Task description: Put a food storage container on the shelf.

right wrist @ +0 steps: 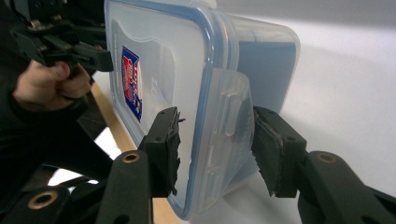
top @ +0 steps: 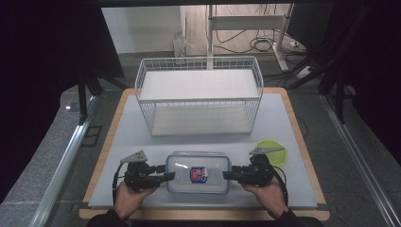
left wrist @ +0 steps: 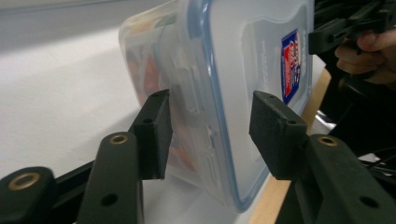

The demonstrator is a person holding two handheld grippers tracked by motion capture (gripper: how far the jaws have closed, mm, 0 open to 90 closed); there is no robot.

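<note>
A clear plastic food box with a blue-rimmed lid and a red and blue label lies near the table's front edge. My left gripper is at its left end, open, its jaws straddling the lid edge and end latch of the box. My right gripper is at the right end, open, with the lid rim and the flared-out latch flap between its jaws. In the left gripper view and the right gripper view, each jaw pair stands close to the box without clamping it.
A white wire basket shelf with two levels stands at the back middle of the grey mat. A round green lid lies just behind my right gripper. The wooden table edge runs right under the person's hands.
</note>
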